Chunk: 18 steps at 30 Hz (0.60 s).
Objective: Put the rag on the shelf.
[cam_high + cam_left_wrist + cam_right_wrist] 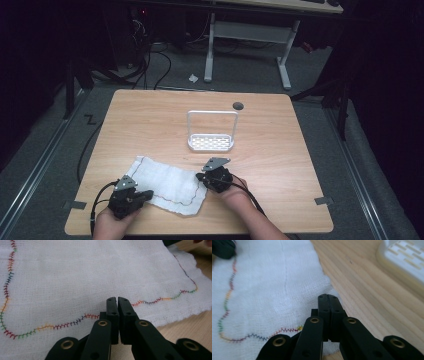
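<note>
Cloth [167,184]: white gauze square with a wavy multicolour stitched border; lies flat on the tabletop [280,150], near the front edge, left of centre, turned at a slant to that edge.
Cloth edges: front-left corner area under the left gripper, right edge under the right gripper; stitch line runs close to both jaw tips in the gripper views [62,325] [287,330].
Left gripper [142,195]: at the front-left corner of the tabletop, held in the left hand [107,225], lying low and pointing right onto the cloth.
Left jaws: closed, pads together, tips down on the cloth just past the stitched border in the left gripper view [117,301]; whether any fabric is pinched between them cannot be told.
Right gripper [201,176]: at the cloth's right edge, held in the right hand [235,192], grey three-cornered plate on top, pointing left.
Right jaws: closed, pads together, tips over the very rim of the cloth where it meets bare wood in the right gripper view [328,298]; a grip on fabric cannot be told.
Rack [211,131]: white, slotted base with an upright wire frame, centre of the tabletop, well apart from the cloth, toward the far edge.
Cable hole [238,105]: dark round opening close to the far edge, behind the rack.
Tape marks [324,200]: grey strips at the front part of the left and right edges.
</note>
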Tool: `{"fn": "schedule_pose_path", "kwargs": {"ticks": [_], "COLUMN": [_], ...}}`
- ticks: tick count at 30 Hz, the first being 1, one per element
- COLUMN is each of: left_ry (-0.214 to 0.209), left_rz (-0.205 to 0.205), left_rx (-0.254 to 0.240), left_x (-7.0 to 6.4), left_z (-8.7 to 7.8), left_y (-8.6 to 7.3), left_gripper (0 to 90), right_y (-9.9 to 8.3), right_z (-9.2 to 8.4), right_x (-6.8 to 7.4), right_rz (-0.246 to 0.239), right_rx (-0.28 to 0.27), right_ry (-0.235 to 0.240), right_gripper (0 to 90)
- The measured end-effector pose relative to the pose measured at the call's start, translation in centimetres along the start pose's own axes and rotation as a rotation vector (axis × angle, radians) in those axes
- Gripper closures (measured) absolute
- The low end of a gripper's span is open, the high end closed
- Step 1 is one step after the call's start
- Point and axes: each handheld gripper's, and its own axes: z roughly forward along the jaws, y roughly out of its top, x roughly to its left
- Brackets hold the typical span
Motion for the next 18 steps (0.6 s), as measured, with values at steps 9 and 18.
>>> {"fn": "schedule_pose_path", "kwargs": {"ticks": [9,18], "left_ry": [0.043,0.048], "left_rz": [-0.012,0.000], "left_rx": [-0.028,-0.040], "left_x": [-0.1,-1.9], "left_z": [2.3,4.0], "left_y": [1.9,3.2], "left_gripper": [87.3,80.7], "right_y": [-3.4,-6.1], "right_z": [-3.0,-6.3], "right_x": [1.6,3.5], "right_rz": [0.039,0.054], "right_rx": [-0.006,-0.030], "right_ry": [0.036,0.053], "right_gripper": [90.0,87.9]}}
